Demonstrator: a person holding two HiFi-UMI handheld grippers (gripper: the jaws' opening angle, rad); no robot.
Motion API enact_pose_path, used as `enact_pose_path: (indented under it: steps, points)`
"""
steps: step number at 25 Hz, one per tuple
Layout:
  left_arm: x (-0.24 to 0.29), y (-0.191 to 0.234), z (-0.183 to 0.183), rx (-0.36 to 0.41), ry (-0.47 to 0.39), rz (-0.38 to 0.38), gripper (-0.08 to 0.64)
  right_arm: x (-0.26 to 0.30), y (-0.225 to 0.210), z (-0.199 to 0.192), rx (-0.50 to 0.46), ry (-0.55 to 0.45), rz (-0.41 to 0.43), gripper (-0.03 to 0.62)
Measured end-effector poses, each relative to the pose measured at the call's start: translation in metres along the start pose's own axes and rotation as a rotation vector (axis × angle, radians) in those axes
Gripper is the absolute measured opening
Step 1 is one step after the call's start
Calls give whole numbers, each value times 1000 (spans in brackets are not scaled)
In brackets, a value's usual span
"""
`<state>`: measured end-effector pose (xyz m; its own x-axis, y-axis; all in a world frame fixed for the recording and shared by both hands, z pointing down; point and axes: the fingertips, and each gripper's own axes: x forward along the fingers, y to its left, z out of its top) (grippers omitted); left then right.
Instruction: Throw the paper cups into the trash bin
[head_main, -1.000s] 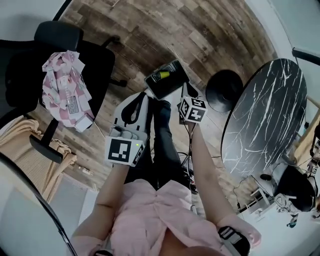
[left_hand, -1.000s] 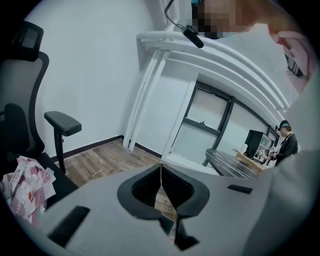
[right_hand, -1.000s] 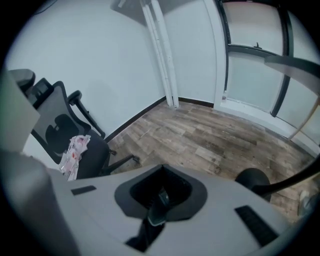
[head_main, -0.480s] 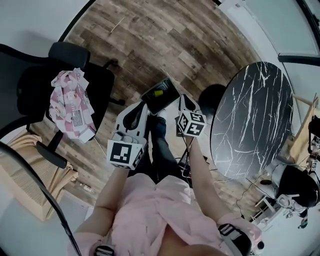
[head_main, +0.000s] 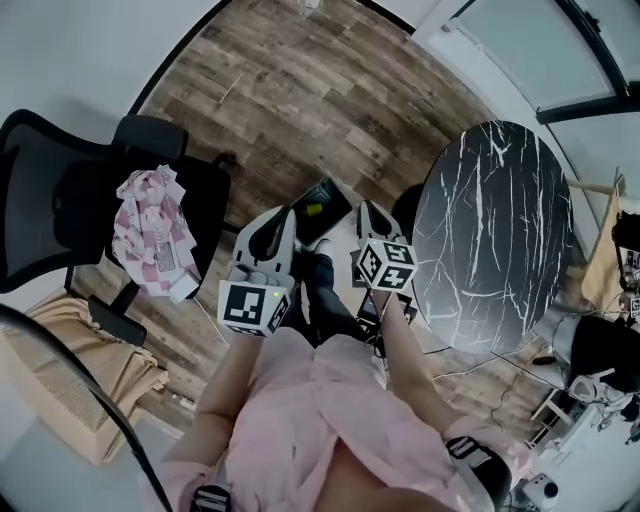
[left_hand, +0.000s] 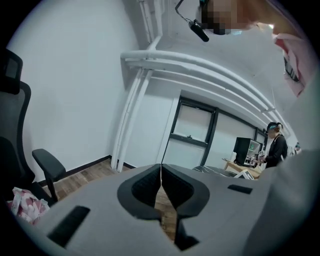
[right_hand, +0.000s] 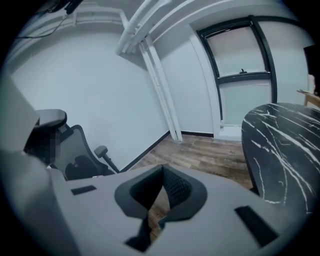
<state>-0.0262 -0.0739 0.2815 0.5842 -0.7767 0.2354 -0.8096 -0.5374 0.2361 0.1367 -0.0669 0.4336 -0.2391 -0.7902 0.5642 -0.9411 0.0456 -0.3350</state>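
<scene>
No paper cup shows in any view. A black bin (head_main: 322, 200) with a yellow-green item inside stands on the wood floor, just beyond both gripper tips. My left gripper (head_main: 283, 214) is held at the bin's left with its jaws pressed together and nothing between them; in the left gripper view (left_hand: 161, 175) the pads meet. My right gripper (head_main: 366, 209) is at the bin's right, also shut and holding nothing, as the right gripper view (right_hand: 162, 174) confirms. Both point out over the floor.
A black marble-topped oval table (head_main: 490, 230) stands at the right, also in the right gripper view (right_hand: 285, 145). A black office chair (head_main: 90, 200) with a pink checkered cloth (head_main: 150, 230) is at the left. The person's legs lie below the grippers.
The head view has shifted: the bin looks smaller and nearer the gripper tips, and more of the table and chair shows. Both grippers stay shut and side by side.
</scene>
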Motion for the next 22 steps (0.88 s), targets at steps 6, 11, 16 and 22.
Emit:
enact_pose_path:
  steps: [6, 11, 16, 22]
  points:
    - [-10, -11, 21, 24, -35, -28, 23, -41, 15, 30, -4, -89, 25, 29]
    - [-13, -24, 36, 26, -61, -61, 23, -75, 16, 59, -14, -168, 24, 29]
    - [-14, -38, 52, 40, -81, -106, 23, -105, 18, 84, -34, -239, 23, 29]
    - [-18, -45, 66, 35, -91, -134, 23, -136, 30, 100, -69, -301, 38, 29]
